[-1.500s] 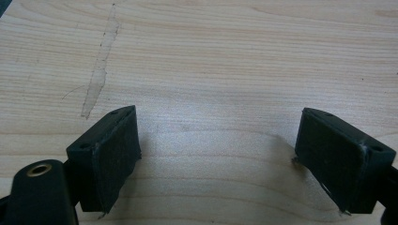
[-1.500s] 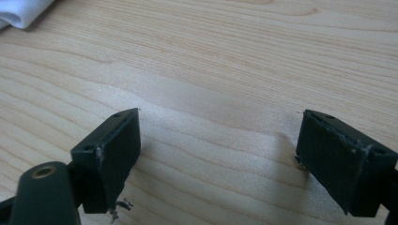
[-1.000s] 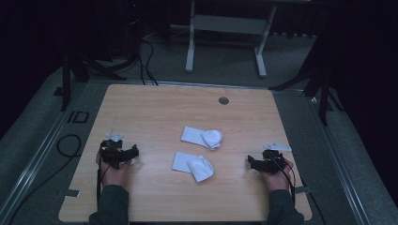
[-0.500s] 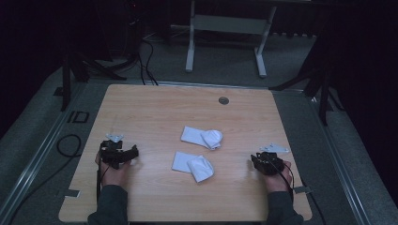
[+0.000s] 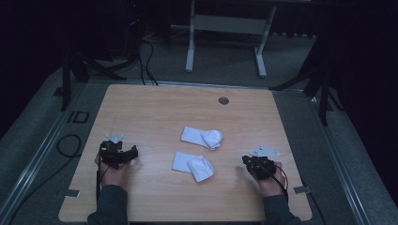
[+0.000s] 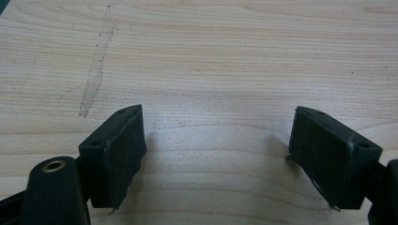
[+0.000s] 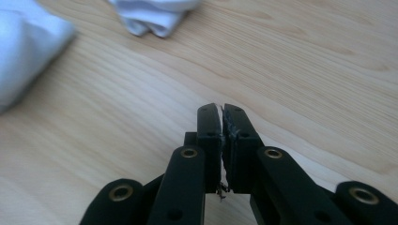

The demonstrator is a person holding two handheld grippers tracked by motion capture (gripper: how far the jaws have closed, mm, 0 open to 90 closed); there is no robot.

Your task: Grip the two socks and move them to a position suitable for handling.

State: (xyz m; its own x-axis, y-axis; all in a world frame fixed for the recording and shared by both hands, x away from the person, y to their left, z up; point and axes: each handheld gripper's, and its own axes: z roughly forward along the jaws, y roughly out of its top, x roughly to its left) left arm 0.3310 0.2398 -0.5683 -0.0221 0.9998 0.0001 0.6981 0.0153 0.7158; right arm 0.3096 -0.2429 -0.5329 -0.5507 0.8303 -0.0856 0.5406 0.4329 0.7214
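Observation:
Two white folded cloth bundles lie mid-table: the farther bundle (image 5: 202, 137) and the nearer bundle (image 5: 193, 165). My left gripper (image 5: 124, 153) rests low over the table's left side, well left of both. Its jaws stand wide open (image 6: 216, 117) over bare wood with nothing between them. My right gripper (image 5: 249, 162) sits at the right front, a short way right of the nearer bundle. Its jaws are pressed together (image 7: 221, 108) and hold nothing. In the right gripper view the nearer bundle (image 7: 23, 47) and the farther bundle (image 7: 155, 14) lie ahead at upper left.
A round grommet (image 5: 224, 100) is set in the wooden table (image 5: 155, 108) near its far edge. A faint tape mark (image 6: 96, 65) streaks the wood ahead of the left gripper. A cable (image 5: 70, 145) loops on the floor at left; a metal stand (image 5: 225, 28) is behind the table.
The right gripper has shifted a little to the left, toward the nearer bundle. The left gripper and both bundles have stayed put.

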